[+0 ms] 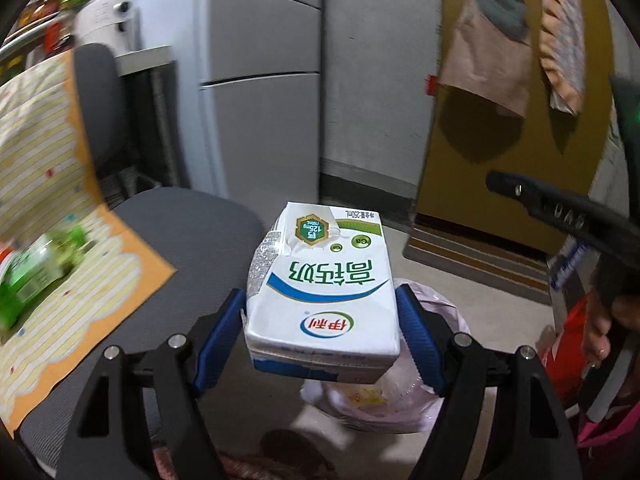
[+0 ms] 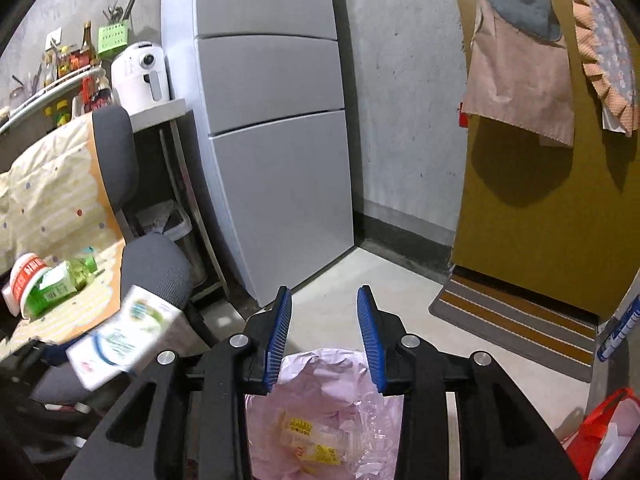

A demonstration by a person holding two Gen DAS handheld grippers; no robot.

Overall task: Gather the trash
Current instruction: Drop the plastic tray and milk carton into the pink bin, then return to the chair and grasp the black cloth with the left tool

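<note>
Our left gripper (image 1: 320, 320) sits closest to the lens, its blue pads clamped on the two short sides of a white milk carton (image 1: 320, 284), which hangs in the air in front of the grey chair (image 1: 192, 224). Just beyond and below the carton lies the trash bag (image 1: 424, 384), pale pink and open at the top, standing on the floor with wrappers already inside. In the right wrist view our right gripper (image 2: 325, 336) is held with its pads apart and nothing between them, poised above the same trash bag (image 2: 320, 400); the carton (image 2: 124, 340) shows at the left, blurred.

We judge the step in hand to be the drop. The carton is not yet over the mouth of the bag but a little short of it, so we should carry it forward until it hangs squarely above the opening, lower it close to the rim, and only then part the pads. The plastic is limp, so the right gripper could pinch the rim and keep the mouth wide.

Further out, a green bottle (image 2: 64, 284) and a red-and-white cup (image 2: 24, 276) lie on the striped cloth (image 2: 52, 200) draped over the chair; they look like the next trash. A grey fridge (image 2: 272, 140) stands behind.
</note>
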